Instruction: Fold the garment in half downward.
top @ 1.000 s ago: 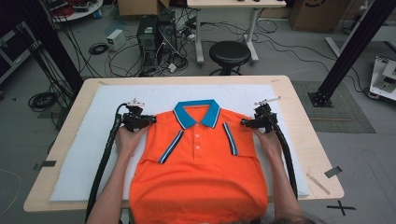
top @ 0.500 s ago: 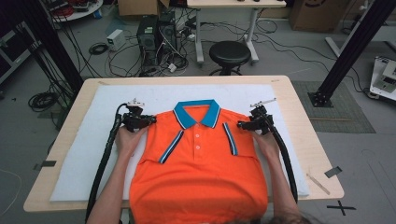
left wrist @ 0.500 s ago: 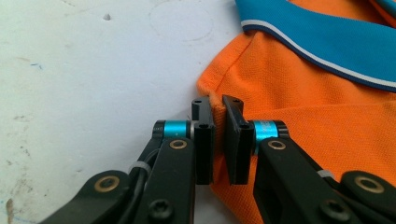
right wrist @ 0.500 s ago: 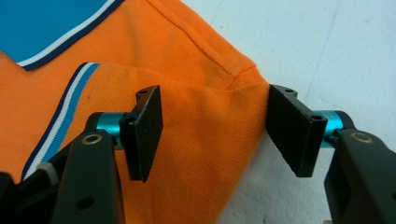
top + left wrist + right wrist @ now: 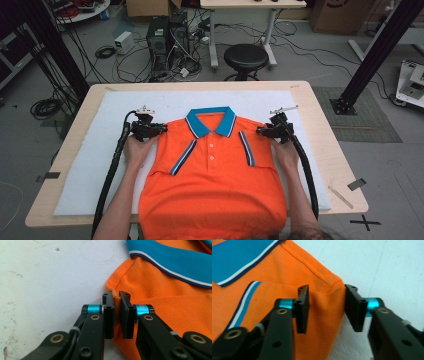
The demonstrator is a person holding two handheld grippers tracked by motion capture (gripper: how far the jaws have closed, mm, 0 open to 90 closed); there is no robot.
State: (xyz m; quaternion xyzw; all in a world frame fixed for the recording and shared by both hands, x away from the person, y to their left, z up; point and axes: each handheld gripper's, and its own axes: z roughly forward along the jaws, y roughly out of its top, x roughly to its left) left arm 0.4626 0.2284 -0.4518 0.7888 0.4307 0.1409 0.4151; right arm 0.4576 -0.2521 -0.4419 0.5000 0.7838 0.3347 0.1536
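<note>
While the left gripper [image 5: 117, 315] is clamped on the polo shirt [image 5: 215, 190] shoulder, the right gripper [image 5: 327, 312] has just been closing around the opposite shoulder fold, not yet pinched; a two-point lift seems prepared.

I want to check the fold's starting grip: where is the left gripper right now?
In the high view the left gripper sits at the left shoulder corner of the orange polo shirt, left of the blue collar; its own view shows it pinching that fold.
</note>
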